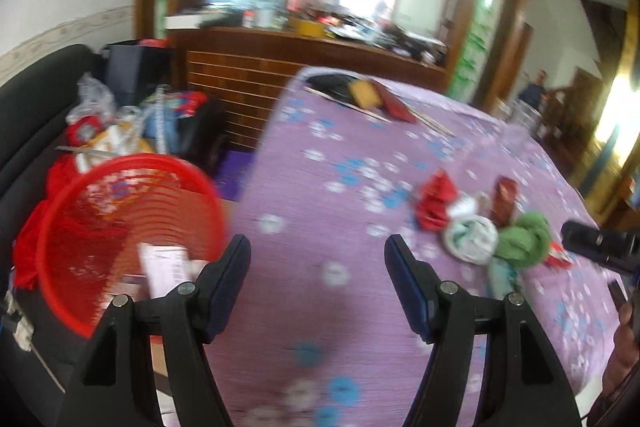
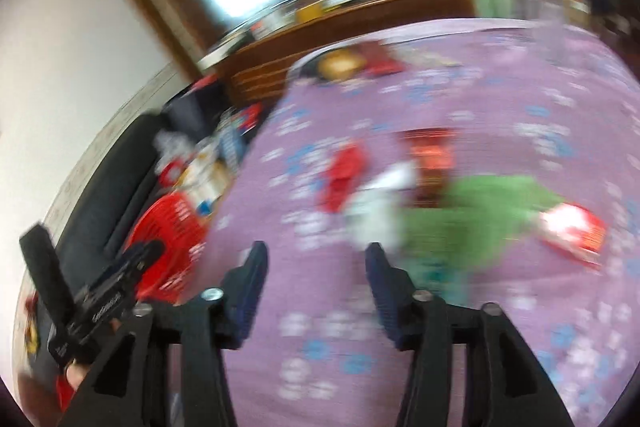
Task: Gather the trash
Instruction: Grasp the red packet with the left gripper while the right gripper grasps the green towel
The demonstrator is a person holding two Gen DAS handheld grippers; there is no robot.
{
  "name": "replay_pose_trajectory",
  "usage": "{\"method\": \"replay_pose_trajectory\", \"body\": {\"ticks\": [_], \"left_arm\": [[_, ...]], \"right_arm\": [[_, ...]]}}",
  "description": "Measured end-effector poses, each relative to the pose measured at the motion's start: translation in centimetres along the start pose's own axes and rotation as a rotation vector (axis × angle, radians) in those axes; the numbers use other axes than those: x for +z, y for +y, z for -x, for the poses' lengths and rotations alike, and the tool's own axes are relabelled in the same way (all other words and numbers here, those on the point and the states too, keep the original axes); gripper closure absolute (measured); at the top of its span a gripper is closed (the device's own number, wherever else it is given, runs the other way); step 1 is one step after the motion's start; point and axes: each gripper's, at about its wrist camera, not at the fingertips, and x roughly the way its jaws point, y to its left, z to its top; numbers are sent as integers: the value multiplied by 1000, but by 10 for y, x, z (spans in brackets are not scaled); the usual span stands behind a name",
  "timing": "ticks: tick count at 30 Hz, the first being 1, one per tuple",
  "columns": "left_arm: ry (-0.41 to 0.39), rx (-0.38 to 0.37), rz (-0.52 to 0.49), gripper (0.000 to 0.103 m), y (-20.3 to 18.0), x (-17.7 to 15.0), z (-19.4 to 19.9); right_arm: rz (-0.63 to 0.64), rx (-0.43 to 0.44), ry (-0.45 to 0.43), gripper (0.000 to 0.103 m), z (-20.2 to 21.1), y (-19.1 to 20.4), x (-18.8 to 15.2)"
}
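Observation:
A heap of trash lies on the purple flowered tablecloth (image 1: 312,307): a red crumpled wrapper (image 1: 434,205), a white wad (image 1: 472,237), a green wad (image 1: 524,239) and a brown packet (image 1: 505,201). My left gripper (image 1: 318,247) is open over bare cloth, left of the heap, with nothing between its fingers. A red mesh basket (image 1: 120,227) stands at the left beside the table, with a white paper inside. In the blurred right wrist view my right gripper (image 2: 316,255) is open just before the white wad (image 2: 376,215) and green wad (image 2: 480,211). A red-white packet (image 2: 572,231) lies to the right.
A dark sofa (image 1: 36,131) with bags and clutter stands left of the table. A wooden sideboard (image 1: 304,63) under a large mirror is behind. Red and yellow items (image 1: 372,95) lie at the table's far edge. A person stands far back right (image 1: 534,91).

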Motion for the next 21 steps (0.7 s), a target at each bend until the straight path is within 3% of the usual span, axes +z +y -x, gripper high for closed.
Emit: {"method": "replay_pose_trajectory", "body": {"ticks": [2, 4, 8, 17, 19, 21], "left_arm": [[26, -31, -13, 35, -17, -1, -9], [52, -57, -30, 34, -33, 0, -18], [89, -75, -57, 34, -58, 6, -32], [150, -83, -22, 30, -73, 28, -65], [170, -93, -9, 30, -76, 32, -76], [184, -94, -12, 30, -80, 35, -84]], "right_arm": [[-72, -42, -38, 32, 15, -32, 0], [-132, -80, -54, 31, 21, -57, 1], [-227, -70, -38, 31, 12, -89, 5], [-276, -63, 66, 31, -51, -102, 10], [-262, -34, 73, 48, -56, -103, 9], [-231, -33, 66, 56, -52, -100, 9]]}}
